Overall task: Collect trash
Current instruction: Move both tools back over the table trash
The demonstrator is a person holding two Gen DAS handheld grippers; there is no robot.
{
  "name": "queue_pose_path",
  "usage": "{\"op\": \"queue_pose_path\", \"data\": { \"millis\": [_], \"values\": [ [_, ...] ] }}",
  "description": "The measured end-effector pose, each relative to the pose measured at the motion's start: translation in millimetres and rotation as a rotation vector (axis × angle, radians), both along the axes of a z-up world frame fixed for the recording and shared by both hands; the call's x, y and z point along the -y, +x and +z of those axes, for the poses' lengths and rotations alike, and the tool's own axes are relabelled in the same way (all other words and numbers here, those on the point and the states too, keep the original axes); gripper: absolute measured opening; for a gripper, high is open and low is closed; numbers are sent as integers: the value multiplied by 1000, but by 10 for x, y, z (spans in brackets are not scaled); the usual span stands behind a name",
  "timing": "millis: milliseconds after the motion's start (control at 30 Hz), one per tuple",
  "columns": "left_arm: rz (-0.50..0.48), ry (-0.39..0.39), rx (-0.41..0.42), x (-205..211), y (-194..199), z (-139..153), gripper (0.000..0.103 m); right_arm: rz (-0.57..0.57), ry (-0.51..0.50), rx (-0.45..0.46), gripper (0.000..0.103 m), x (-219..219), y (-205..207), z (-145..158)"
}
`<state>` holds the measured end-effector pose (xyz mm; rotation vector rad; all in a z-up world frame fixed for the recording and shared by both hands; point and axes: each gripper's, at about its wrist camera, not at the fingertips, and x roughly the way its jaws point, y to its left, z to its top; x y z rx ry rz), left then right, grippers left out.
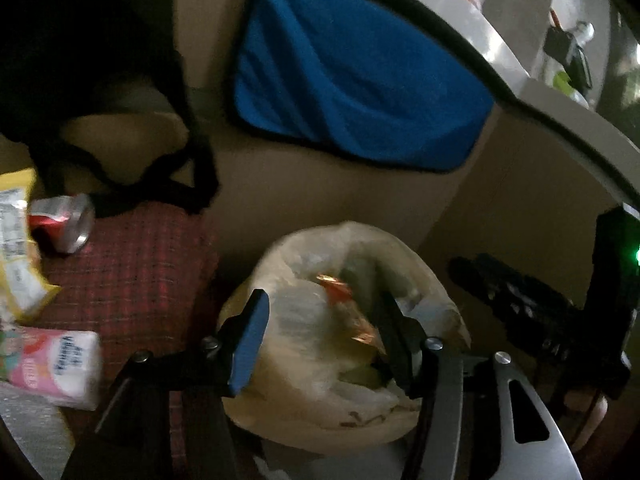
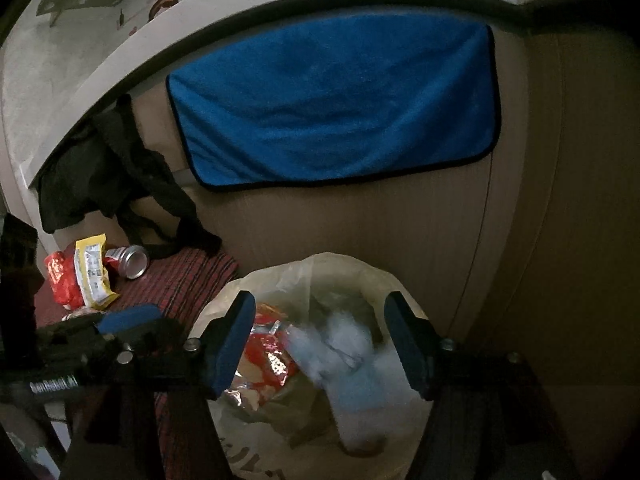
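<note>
Both the left gripper [image 1: 320,340] and right gripper [image 2: 320,340] are held with jaws open and empty over the lined bin [image 2: 320,280] at lower centre. The can [image 2: 130,260] at left is best fetched next, gripped across its body.

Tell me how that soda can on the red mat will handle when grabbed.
The can lies on its side, so a nudge would probably roll it. It looks dented and likely empty, so light, and firm squeezing may crush it. Its bare metal could slip in the tongs.

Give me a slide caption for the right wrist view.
Open right gripper above the lined trash bin, wrappers inside; a can and snack packets lie on the red cloth.
</note>
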<state>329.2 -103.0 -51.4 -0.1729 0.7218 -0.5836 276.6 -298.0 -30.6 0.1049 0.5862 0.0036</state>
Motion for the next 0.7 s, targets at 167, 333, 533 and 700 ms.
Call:
{"op": "queue_pose_path", "data": {
  "millis": [167,333,533,700],
  "values": [
    [90,30,46,-355,-108,159,56,6,-88,18,65,-251,-106,61],
    [194,77,97,-888,-317,279,56,68,-70,42,65,-535,-202,169],
    [323,73,145,-1763,-648,455,56,193,-61,48,65,-1127,-304,238],
    [453,74,165,-2558,-941,555,56,344,-12,13,65,-1689,-254,181]
  ]
}}
